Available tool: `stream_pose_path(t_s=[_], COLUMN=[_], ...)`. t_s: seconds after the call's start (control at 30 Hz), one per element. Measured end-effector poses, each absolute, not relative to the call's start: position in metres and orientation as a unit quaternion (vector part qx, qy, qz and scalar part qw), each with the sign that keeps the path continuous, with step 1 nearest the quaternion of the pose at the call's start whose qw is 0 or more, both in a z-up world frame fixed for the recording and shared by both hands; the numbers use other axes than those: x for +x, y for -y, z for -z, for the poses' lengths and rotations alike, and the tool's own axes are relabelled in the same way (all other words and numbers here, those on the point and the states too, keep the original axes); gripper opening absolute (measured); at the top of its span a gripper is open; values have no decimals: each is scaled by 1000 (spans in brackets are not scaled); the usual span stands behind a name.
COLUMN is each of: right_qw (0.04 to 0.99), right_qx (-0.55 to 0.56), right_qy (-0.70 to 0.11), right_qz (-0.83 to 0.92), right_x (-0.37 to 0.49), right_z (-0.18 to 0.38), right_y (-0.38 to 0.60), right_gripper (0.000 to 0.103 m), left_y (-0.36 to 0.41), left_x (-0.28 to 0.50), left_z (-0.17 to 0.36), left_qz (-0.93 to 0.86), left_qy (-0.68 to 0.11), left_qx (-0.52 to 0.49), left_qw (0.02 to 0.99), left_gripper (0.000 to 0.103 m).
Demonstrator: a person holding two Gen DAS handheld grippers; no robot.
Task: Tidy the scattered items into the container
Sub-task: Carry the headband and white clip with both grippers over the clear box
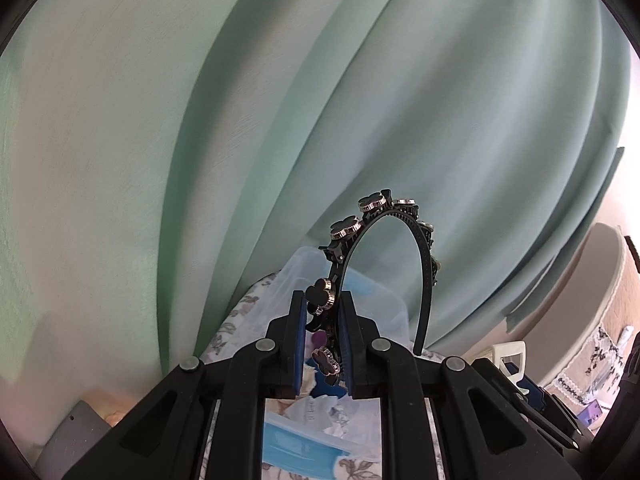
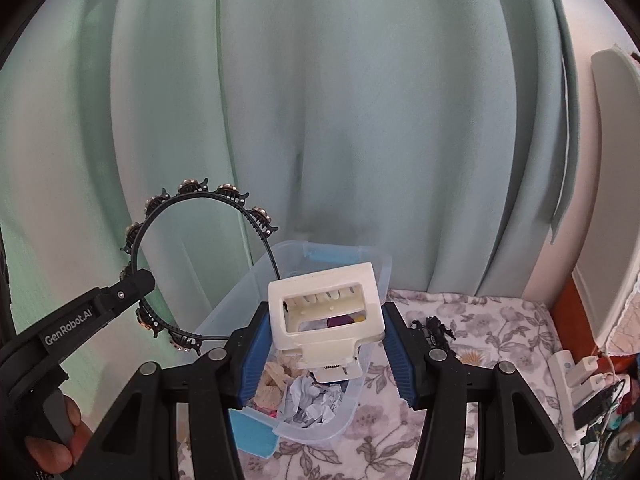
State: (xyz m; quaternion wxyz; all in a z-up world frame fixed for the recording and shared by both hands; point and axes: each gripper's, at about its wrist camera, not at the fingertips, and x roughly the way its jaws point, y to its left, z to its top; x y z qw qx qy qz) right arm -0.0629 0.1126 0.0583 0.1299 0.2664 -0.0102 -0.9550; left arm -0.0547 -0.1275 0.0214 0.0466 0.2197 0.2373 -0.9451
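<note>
The left tool [image 1: 323,340] is clenched on a black headband [image 1: 378,236] studded with clover-shaped ornaments, its blue pads pinching one leg of the band near its end; the arch of the band rises toward 12 o'clock from the pads and its free leg hangs down at about 2 o'clock, clear of everything. In the right wrist view the same headband [image 2: 200,200] hangs in the air at 9 o'clock from the container, with a person's hand [image 2: 52,444] on the tool's grip at 8 o'clock. The right tool [image 2: 326,344] is grasping a large cream-white claw clip [image 2: 326,316], its blue pads pressed on the clip's two sides, held just above the clear plastic container [image 2: 372,276]. That container sits on a floral-patterned cloth [image 2: 480,344] and already holds crumpled paper [image 2: 312,400], a pale knitted piece [image 2: 272,384] and some purple and yellow bits seen through the clip's window. A small black hair clip [image 2: 434,328] lies on the cloth at 3 o'clock from the container, outside it. A pale green curtain [image 2: 360,120] fills the background.
</note>
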Motion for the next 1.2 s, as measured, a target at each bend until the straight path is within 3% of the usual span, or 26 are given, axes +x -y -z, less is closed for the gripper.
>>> stream_pose_path(t_s=[0.8,1.03,1.2], right_qw=[150,153,153], right_qx=[346,363,371], right_qy=[-11,-12,-13], right_qz=[926,919,916], right_x=[-90,-98,-103], right_z=[9,22,28], right_y=[-76,-74,-73], right_gripper=[57,57,57], left_y=[124,78,114], left_x=[-105,-128,-105], left_z=[33,37,56], left_qz=[926,924,922], left_qy=[-218,-213,-213], left_qx=[294,308,312], left_qw=[89,83,82], left_gripper=[16,13,13])
